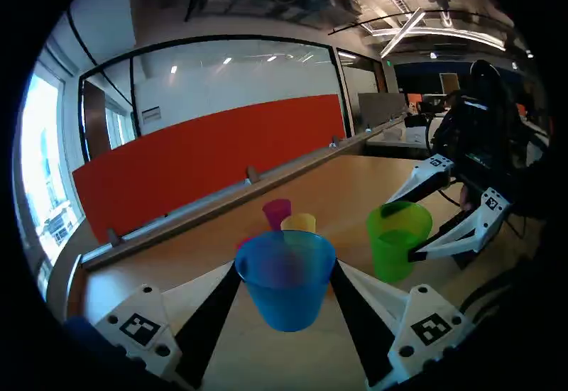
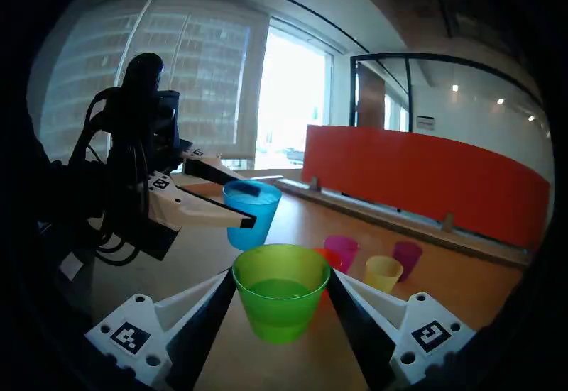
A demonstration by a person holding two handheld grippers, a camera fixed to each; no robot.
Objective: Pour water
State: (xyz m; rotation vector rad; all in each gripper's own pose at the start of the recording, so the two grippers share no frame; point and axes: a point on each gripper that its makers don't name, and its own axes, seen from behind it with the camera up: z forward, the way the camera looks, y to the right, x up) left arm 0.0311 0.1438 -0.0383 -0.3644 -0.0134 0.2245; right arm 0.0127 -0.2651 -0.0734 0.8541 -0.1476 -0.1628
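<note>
My left gripper [image 1: 285, 274] is pinching the blue cup [image 1: 287, 295]: both fingers press on its sides just under the rim, and the cup sits upright between them. Through its tinted wall I cannot tell how much it holds. In the right gripper view that same blue cup shows further off, clamped between the left fingers, with a black handle and cables behind it.

My right gripper [image 2: 281, 284] is closed on the green cup [image 2: 280, 313] in the same way, one finger on each side near the rim. This cup is upright too, and a level of liquid shows part way up inside it. I cannot tell whether either cup rests on the wooden table [image 2: 305, 228] or hangs just above it.

Beyond the green cup stand four small cups near one another: a red cup [image 2: 328, 257] just behind it, a magenta cup [image 2: 342, 249], a yellow cup [image 2: 383, 272] and a purple cup [image 2: 407, 256].

As for markings, each finger base carries a black-and-white square marker [image 2: 130, 338], a pattern with no letters. A small white sign [image 2: 426, 123] hangs on the glass wall above the orange partition [image 2: 426, 171], too small to read.
</note>
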